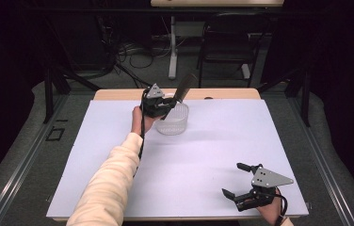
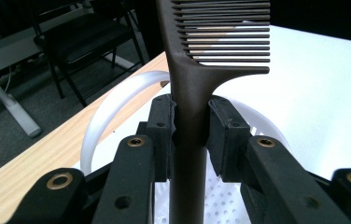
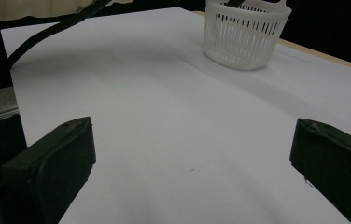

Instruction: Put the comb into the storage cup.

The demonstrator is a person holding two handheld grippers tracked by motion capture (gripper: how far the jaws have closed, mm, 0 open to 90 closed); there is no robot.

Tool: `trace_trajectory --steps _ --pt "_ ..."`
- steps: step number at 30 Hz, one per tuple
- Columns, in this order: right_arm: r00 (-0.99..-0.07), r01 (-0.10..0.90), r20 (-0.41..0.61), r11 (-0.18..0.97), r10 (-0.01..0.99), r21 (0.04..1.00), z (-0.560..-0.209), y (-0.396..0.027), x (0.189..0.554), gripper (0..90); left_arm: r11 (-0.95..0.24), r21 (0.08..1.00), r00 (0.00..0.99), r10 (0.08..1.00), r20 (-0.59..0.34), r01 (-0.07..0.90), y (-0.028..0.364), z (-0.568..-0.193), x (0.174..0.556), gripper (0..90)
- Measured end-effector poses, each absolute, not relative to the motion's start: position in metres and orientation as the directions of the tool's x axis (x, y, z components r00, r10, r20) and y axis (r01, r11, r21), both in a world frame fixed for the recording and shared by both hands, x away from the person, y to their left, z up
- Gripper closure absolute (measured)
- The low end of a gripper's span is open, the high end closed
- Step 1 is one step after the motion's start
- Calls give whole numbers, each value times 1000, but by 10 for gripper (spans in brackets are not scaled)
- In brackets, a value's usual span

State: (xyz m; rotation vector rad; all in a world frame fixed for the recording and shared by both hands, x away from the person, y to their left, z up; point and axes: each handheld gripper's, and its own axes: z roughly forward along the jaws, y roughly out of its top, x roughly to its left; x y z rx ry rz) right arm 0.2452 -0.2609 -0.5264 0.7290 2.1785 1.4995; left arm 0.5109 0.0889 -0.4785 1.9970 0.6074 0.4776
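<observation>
We take the white basket (image 1: 173, 121) as our landmark; it stands on the white sheet (image 1: 213, 141) that covers the surface, near the far edge. The left claw (image 1: 163, 109) hangs at the basket's rim, on its left side, and is clenched on the dark comb (image 1: 183, 88). In the left gripper view we see both pads pressed against the comb's handle (image 2: 188, 140), with the teeth (image 2: 229, 32) rising above the jaws and the basket's perforated floor (image 2: 220, 205) below them. In the high view the comb leans up and to the right from the basket's mouth. The right claw (image 1: 240, 180) lies well apart from the basket, toward the near right corner of the sheet; its jaws stand wide and released, with bare sheet between them.
</observation>
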Motion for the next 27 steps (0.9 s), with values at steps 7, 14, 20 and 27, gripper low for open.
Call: trace_trajectory --steps 7,14,20,27 --pt "-785 194 -28 290 619 937 -526 -261 245 0 -438 872 808 583 89 220 87 -480 511 720" --pt "-785 192 -31 291 618 937 -526 -261 245 0 -455 864 814 573 97 217 85 -482 512 719" --pt "-785 191 -32 291 619 937 -526 -261 245 0 -460 861 816 570 99 217 84 -483 512 718" --pt "-785 191 -33 292 619 937 -526 -261 246 0 -475 853 818 565 107 216 83 -484 512 718"
